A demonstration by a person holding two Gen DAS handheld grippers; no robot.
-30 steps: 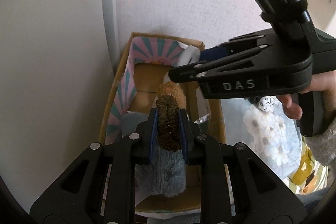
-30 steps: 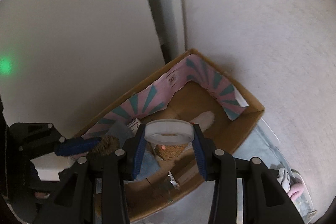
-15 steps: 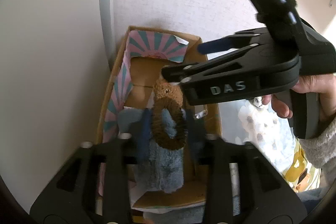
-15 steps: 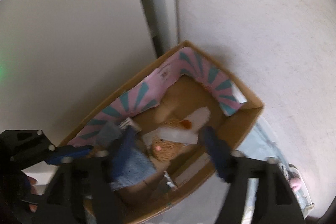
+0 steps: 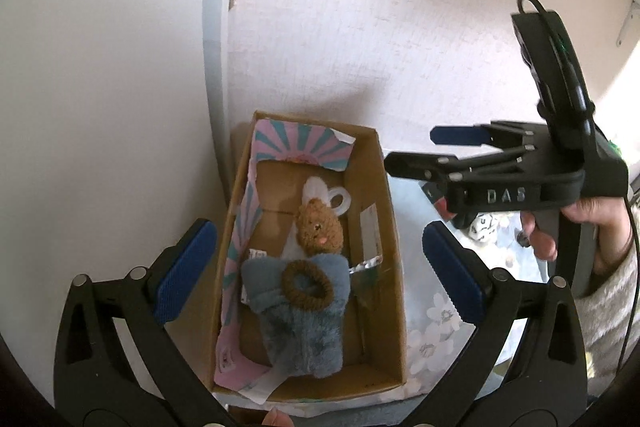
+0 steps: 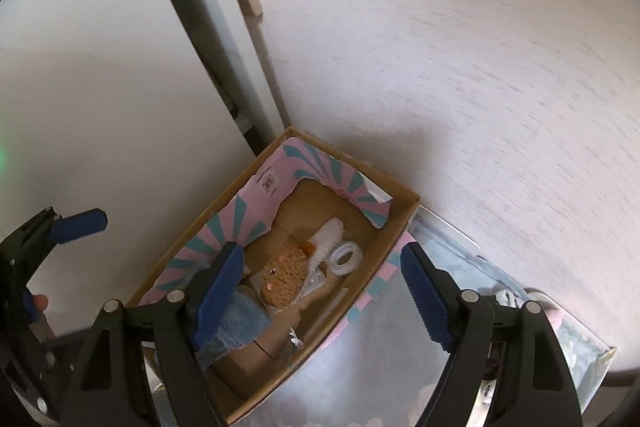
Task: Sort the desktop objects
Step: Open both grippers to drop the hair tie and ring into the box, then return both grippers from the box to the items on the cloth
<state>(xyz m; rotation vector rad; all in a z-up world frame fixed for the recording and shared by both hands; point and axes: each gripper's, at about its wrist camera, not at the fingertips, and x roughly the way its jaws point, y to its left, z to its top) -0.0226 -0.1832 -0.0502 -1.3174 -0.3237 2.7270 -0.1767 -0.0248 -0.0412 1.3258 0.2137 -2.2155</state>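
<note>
An open cardboard box (image 5: 385, 187) with pink and teal lining stands against the wall. In it a brown hair tie (image 5: 307, 285) lies on a blue fluffy item (image 5: 308, 331), beside a brown knit toy (image 5: 320, 227) and a clear tape ring (image 5: 341, 201). My left gripper (image 5: 317, 229) hovers above the box, its jaws opening wide with nothing between them. My right gripper (image 6: 320, 251) is open and empty over the box's right side, with the clear ring (image 6: 347, 258) and the knit toy (image 6: 284, 279) below it. The left wrist view shows the right gripper (image 5: 416, 149) to the right of the box.
The box (image 6: 400, 195) sits in a corner between a white wall and a grey upright frame (image 5: 216, 67). A floral cloth (image 5: 436, 311) covers the table to the right, with a small white patterned object (image 5: 484, 229). A hand (image 5: 592, 227) holds the right gripper.
The left gripper let go of the brown hair tie, which now lies on the blue fluffy item. The right gripper released the clear ring into the box. Both grippers rose, the right one drawing away.
</note>
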